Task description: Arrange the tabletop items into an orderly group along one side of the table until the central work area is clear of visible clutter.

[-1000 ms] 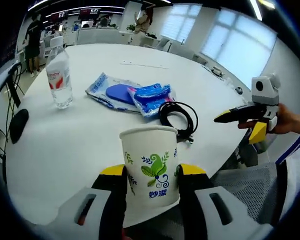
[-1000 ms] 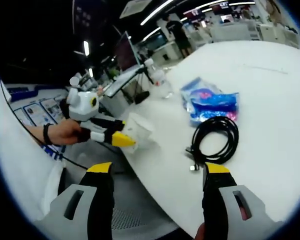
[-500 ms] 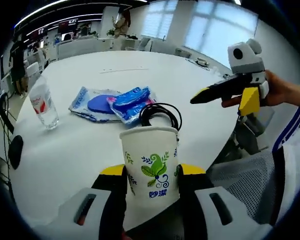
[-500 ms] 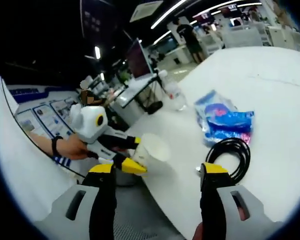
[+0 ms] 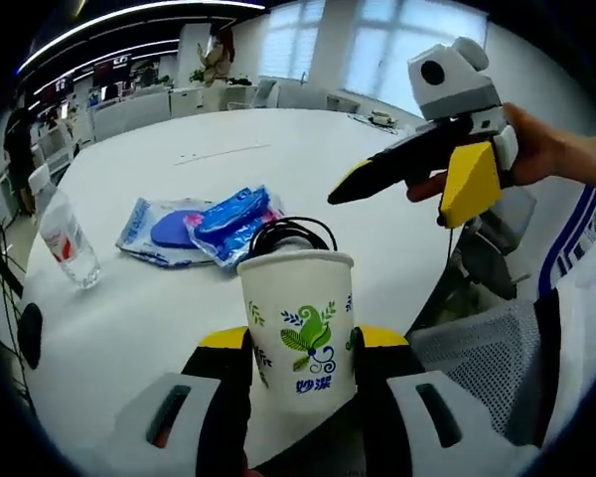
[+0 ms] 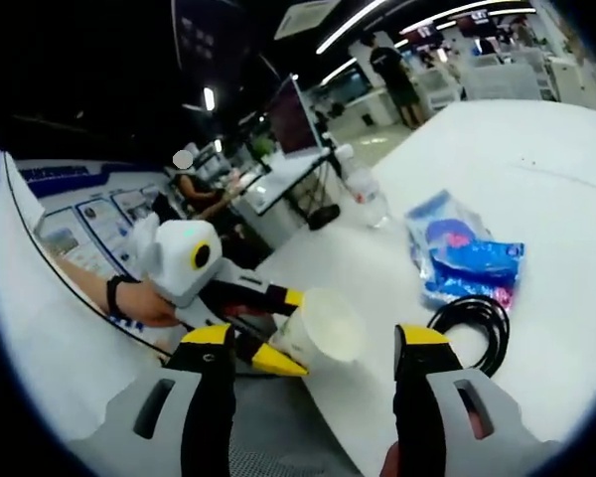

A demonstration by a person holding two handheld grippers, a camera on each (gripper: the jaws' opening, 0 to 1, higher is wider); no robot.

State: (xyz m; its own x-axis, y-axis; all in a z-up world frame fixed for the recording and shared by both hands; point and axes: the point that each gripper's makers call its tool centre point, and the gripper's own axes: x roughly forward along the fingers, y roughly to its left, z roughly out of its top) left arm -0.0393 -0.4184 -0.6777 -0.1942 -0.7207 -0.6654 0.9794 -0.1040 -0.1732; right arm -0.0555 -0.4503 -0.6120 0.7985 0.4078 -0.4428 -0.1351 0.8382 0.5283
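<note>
With the left gripper point(image 5: 300, 348) grasping the paper cup point(image 5: 298, 318) at lower centre and the right gripper point(image 6: 313, 348) released, tidying looks barely begun (judging by layout): bottle point(image 5: 65, 238), blue packets point(image 5: 204, 217) and cable point(image 5: 293, 234) lie mid-surface point(image 5: 129, 318).

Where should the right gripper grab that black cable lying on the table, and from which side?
Judging by its pose, the black cable lies flat in a loose coil beside the blue packets, so take the bundled strands on the coil's open side, away from the packets, coming straight down from above. The right gripper is open, wide enough to straddle them.
</note>
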